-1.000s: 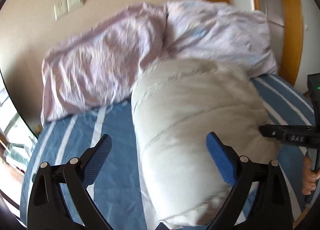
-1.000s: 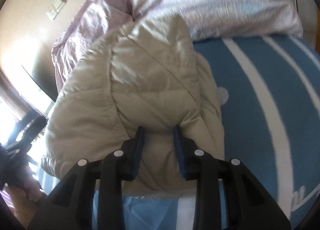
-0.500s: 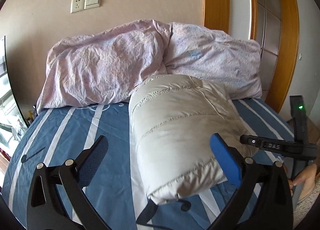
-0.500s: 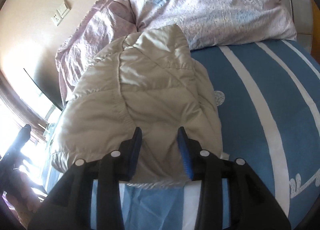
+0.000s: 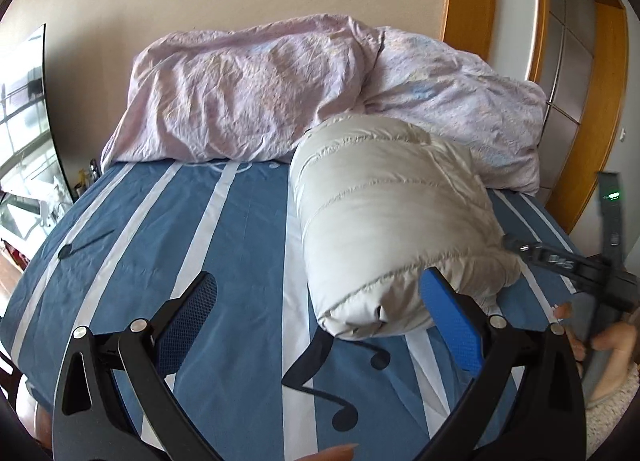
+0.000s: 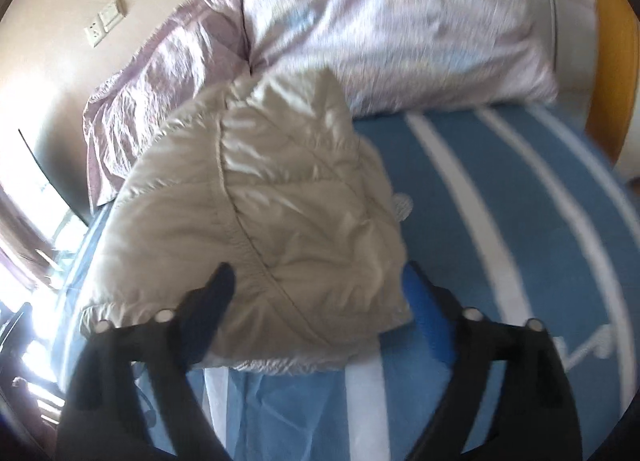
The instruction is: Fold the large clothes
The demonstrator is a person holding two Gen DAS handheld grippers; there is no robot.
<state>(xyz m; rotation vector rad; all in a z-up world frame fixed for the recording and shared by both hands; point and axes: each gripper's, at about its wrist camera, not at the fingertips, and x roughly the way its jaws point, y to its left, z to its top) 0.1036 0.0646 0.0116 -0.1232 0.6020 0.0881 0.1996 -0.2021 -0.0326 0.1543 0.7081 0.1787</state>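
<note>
The left gripper (image 5: 320, 317) stands wide open over the blue striped sheet (image 5: 200, 261), holding nothing. Right of it, the folded cream puffer jacket (image 5: 392, 221) lies on the bed, its far end against the lilac pillows (image 5: 248, 101). At the jacket's near right edge the right gripper (image 6: 320, 301) is opening its jaws, the jacket's hem between them but no longer pinched.
</note>
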